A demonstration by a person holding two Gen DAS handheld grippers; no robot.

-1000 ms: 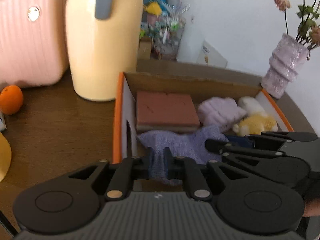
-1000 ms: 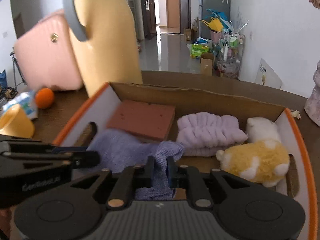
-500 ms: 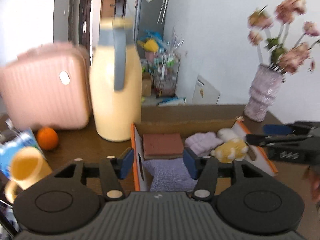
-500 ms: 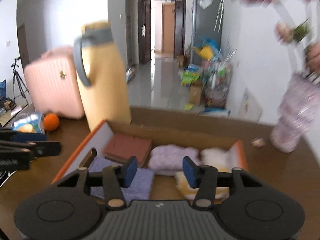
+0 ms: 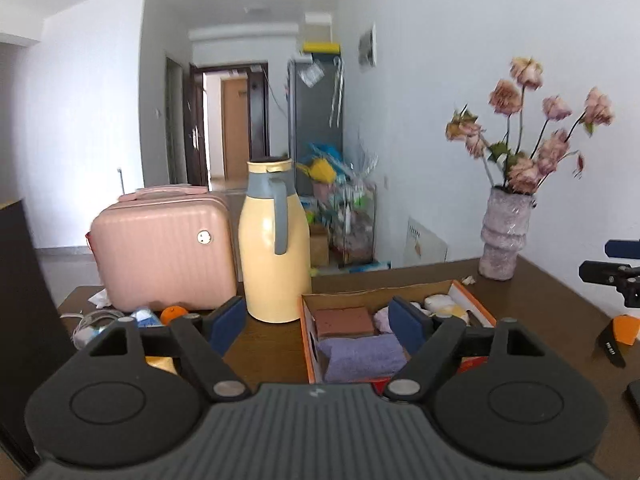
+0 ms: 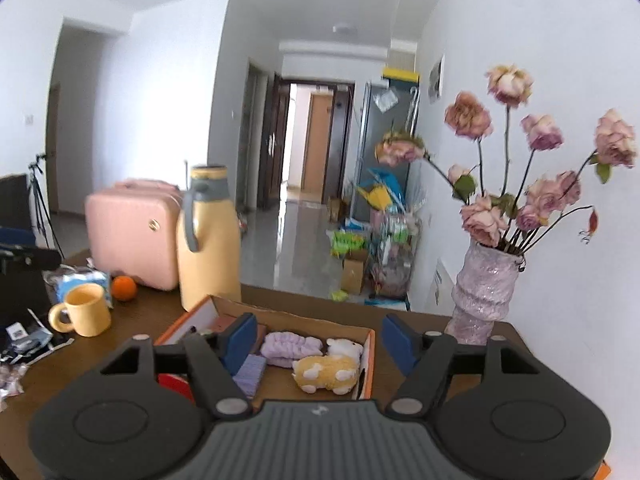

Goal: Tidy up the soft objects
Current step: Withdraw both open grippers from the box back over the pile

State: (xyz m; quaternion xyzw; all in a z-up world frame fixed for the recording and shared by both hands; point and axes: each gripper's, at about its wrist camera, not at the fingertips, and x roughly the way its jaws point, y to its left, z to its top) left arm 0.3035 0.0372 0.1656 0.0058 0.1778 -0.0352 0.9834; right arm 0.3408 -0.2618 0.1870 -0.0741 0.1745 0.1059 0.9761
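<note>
Fingers of the left gripper [image 5: 318, 322] are standing wide apart with nothing between them, having just been opening; fingers of the right gripper [image 6: 320, 340] are likewise spread and gripping nothing, their jaws also having just been opening. Beyond both, an orange-edged cardboard box [image 5: 306, 332] is sitting on the brown desk [image 5: 272, 344]; inside it a folded purple towel [image 5: 360, 356] is lying at the near end beside a brick-red block [image 5: 344, 320]; a lilac fluffy headband [image 6: 290, 346] and a yellow-and-white plush toy [image 6: 326, 370] are resting at the other end. Just outside the box a yellow thermos jug [image 5: 274, 248] is standing upright, a pink case [image 5: 164, 248] beside it; a yellow mug [image 6: 86, 310] and a vase of flowers [image 6: 482, 292] are standing farther off. No writing is legible.
</note>
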